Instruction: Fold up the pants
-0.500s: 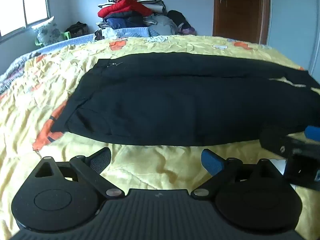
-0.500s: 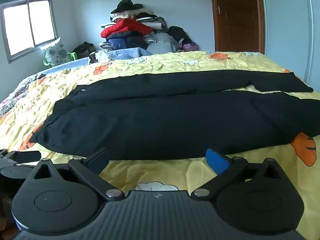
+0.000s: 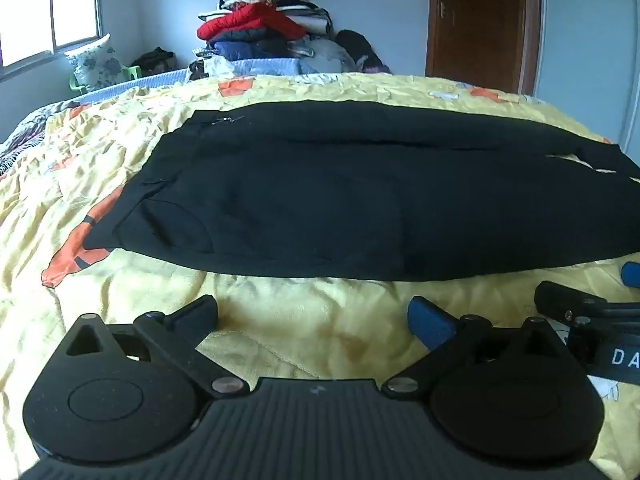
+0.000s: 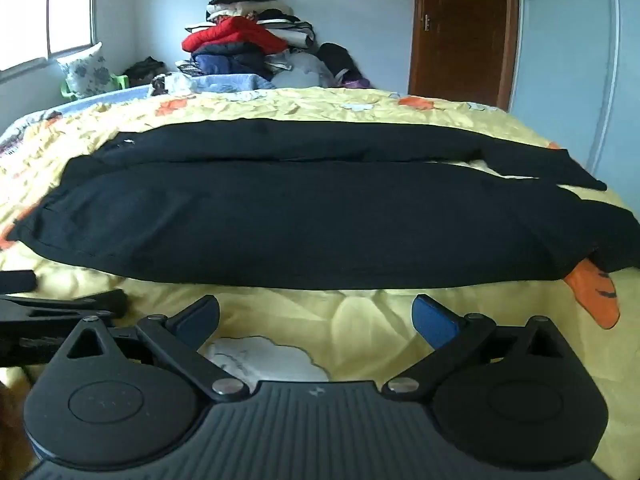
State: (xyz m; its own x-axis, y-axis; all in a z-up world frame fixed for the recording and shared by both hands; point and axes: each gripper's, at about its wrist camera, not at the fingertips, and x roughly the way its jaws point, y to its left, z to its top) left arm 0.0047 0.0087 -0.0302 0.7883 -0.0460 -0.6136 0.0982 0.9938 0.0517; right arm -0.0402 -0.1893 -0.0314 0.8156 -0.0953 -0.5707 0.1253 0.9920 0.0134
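Note:
Black pants (image 3: 340, 200) lie flat across a yellow bedspread (image 3: 312, 320), waistband to the left and legs running right; they also show in the right wrist view (image 4: 312, 216). My left gripper (image 3: 312, 316) is open and empty, just short of the pants' near edge, toward the waist end. My right gripper (image 4: 316, 318) is open and empty, just short of the near edge toward the leg end. The right gripper also shows at the right edge of the left wrist view (image 3: 592, 312). The left gripper shows at the left edge of the right wrist view (image 4: 60, 308).
A pile of clothes (image 3: 264, 28) stands beyond the bed's far side. A brown door (image 3: 480, 24) is at the back right, a window (image 3: 44, 8) at the left. A floral pillow (image 3: 94, 62) lies at the far left.
Both grippers have moved a little closer to the near edge of the pants. The pants have not moved.

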